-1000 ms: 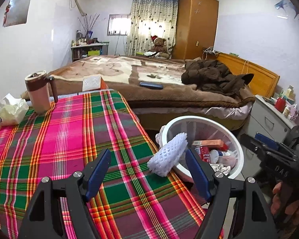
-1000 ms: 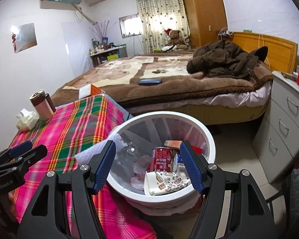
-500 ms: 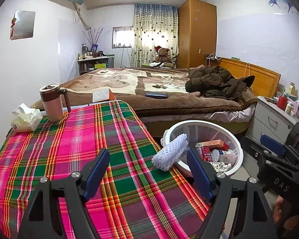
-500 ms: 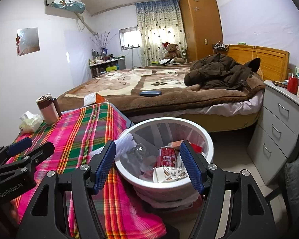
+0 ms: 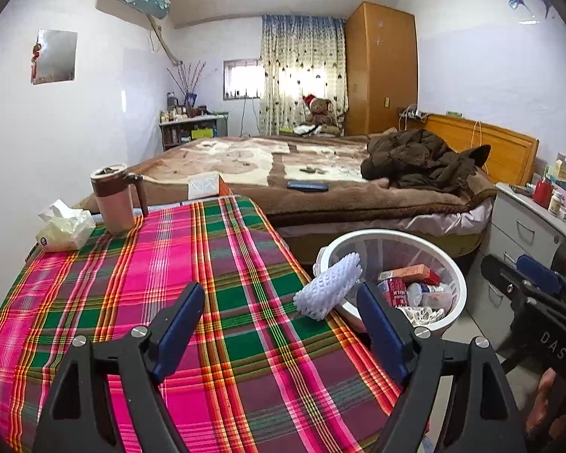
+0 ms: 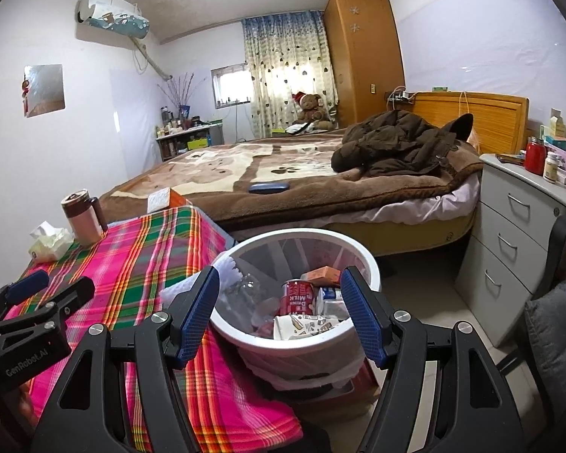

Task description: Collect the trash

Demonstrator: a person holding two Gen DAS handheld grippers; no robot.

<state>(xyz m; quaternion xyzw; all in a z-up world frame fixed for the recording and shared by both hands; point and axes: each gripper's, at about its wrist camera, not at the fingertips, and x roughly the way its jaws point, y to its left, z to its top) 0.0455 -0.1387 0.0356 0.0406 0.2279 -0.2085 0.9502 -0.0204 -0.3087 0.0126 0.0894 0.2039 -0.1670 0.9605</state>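
Left hand-held gripper (image 5: 281, 324) has just been opening, nothing between its jaws; the right hand-held gripper (image 6: 279, 315) is apart and empty too. White foam net (image 5: 328, 288) lies ahead-right on the counter (image 5: 132, 302) edge, against the bin (image 5: 454, 290). Next, probably: reach forward and clamp it.

Evenly daylit, soft and bright from the curtained window (image 5: 302, 75) at the far wall, blown out to white glare there. Faint shadows only. Sharp throughout, without motion blur. Strong fisheye bending, with dark vignetted corners.
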